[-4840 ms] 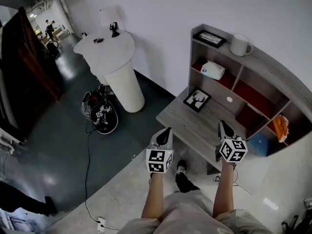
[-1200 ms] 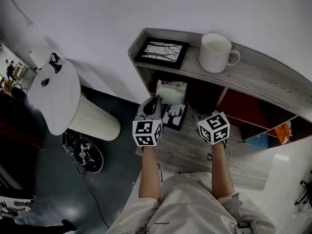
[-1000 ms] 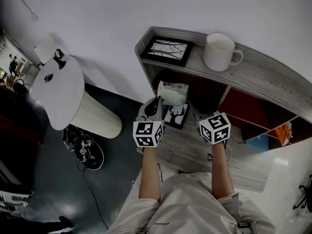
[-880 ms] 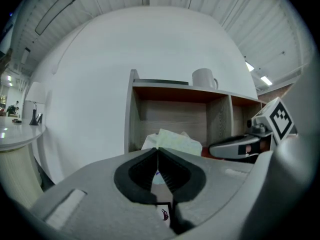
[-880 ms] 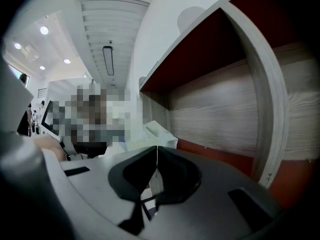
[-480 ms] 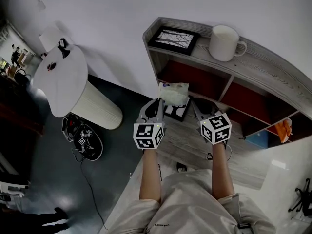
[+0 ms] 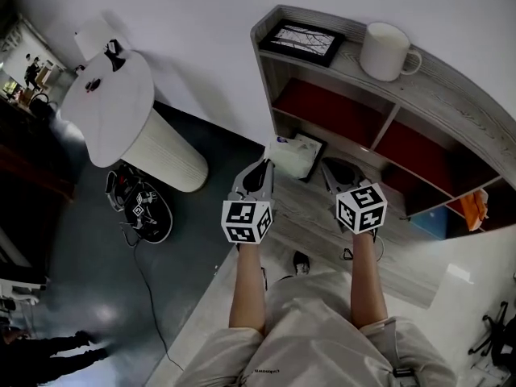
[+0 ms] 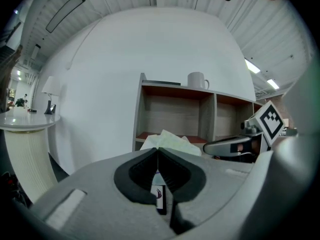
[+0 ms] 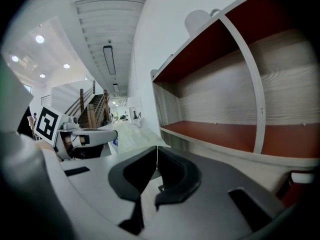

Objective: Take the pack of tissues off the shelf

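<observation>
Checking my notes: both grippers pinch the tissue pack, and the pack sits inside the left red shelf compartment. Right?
Not quite. The left gripper and the right gripper do pinch the tissue pack, but the head view shows it held out in front of the shelf, above the desk; that red compartment is empty.

A grey wood-grain shelf unit stands against the white wall. On its top board a black-framed picture lies flat beside an upright white mug. A second black frame, partly hidden, lies on the grey tabletop below.
</observation>
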